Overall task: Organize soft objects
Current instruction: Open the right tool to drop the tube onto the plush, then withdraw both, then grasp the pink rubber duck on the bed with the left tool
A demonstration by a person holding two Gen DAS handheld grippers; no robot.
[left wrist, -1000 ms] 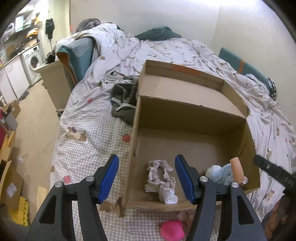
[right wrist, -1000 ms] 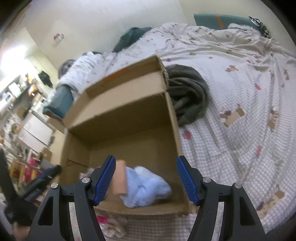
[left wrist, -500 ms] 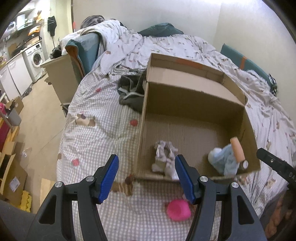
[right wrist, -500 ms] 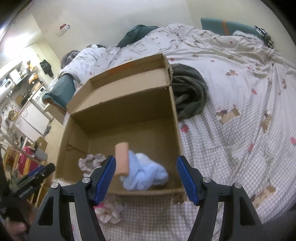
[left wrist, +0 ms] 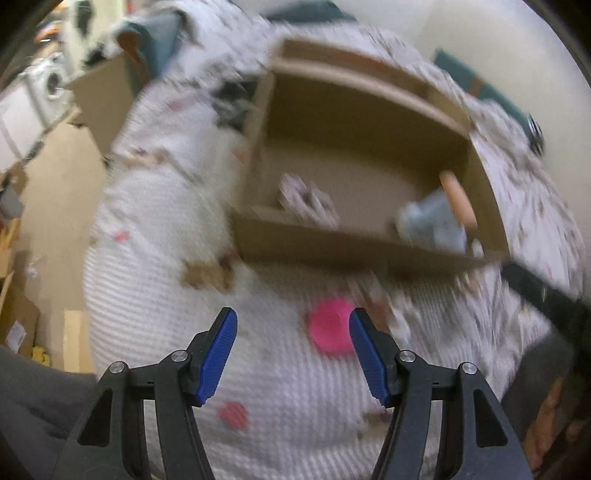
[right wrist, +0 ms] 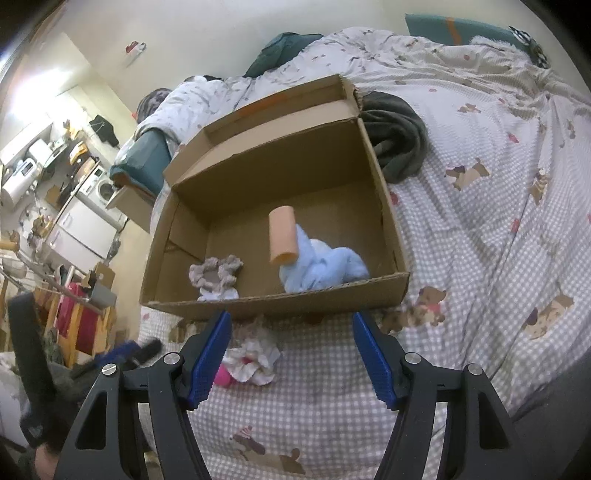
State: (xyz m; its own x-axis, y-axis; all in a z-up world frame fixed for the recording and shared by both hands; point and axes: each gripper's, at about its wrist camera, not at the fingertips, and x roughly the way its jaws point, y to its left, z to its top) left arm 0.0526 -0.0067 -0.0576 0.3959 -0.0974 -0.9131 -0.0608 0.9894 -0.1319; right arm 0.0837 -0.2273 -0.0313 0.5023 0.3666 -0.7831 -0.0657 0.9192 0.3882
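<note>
Since the earlier frames both grippers have drawn back from the cardboard box [right wrist: 275, 206], so its near wall now lies beyond the fingertips rather than under them, and more of the bedspread shows in front of it. The left wrist view is smeared by motion.

Inside the box, a light blue cloth [right wrist: 325, 267] sits bunched in the near right corner, with a peach foam roll [right wrist: 282, 236] leaning against its left side. A grey ruffled sock bundle [right wrist: 216, 277] rests against the near wall further left, apart from the blue cloth. Outside the box, just in front of its near wall, a pink soft item [left wrist: 328, 328] lies on the bed touching a crumpled white patterned cloth [right wrist: 251, 360]; in the left wrist view the pink item sits close to the right finger of the left gripper [left wrist: 293, 356].

The left gripper has its blue pads spread wide and nothing between them. The right gripper [right wrist: 291, 360] is likewise spread apart and empty, hovering above the bedspread [right wrist: 480, 240] near the white cloth.

A dark grey garment [right wrist: 397, 134] is heaped against the far right corner of the box. Teal pillows [right wrist: 454, 24] lie at the far edge of the bed. To the far left, beyond the bed, a washing machine [right wrist: 103, 188] and cluttered shelves stand in the room.
</note>
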